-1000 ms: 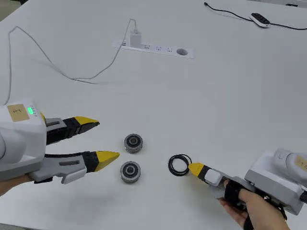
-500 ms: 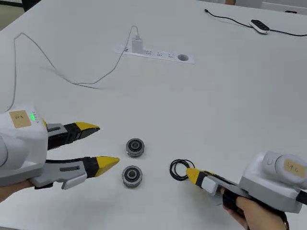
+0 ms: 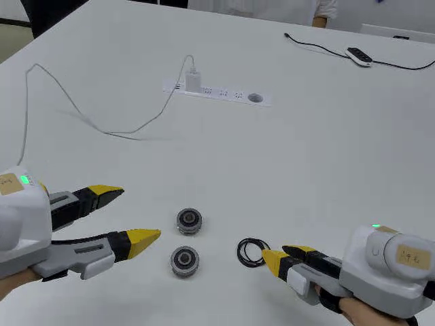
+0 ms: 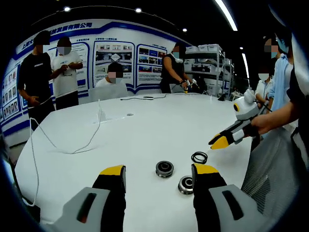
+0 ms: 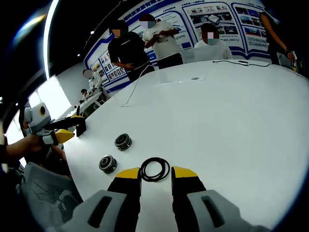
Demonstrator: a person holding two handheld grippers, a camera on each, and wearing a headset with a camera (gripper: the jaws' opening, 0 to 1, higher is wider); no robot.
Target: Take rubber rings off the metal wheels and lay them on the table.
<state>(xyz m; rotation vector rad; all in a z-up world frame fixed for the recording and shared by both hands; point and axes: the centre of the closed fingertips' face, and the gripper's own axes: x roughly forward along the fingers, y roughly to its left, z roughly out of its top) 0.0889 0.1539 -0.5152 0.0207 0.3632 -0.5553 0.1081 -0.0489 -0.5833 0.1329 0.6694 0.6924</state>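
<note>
A white table (image 3: 326, 156) is seen w/ all items on it. The left gripper (image 3: 138, 212) is held wide open at near left, nothing btwn its jaws. The right gripper (image 3: 275, 253) is held at near right, jaws parted only slightly, nothing gripped. A pwr strip (image 3: 217, 92) is laid far back. A far wheel (image 3: 189, 220) and a near wheel (image 3: 184, 260) are set close together btwn the grippers. The rubber rings (image 3: 253, 251) are laid flat on the table, right of the wheels, just at the right gripper's tips; contact can't be told.

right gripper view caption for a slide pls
Open right gripper pointing at black rubber rings lying on the white table, two metal wheels beside them.
</note>
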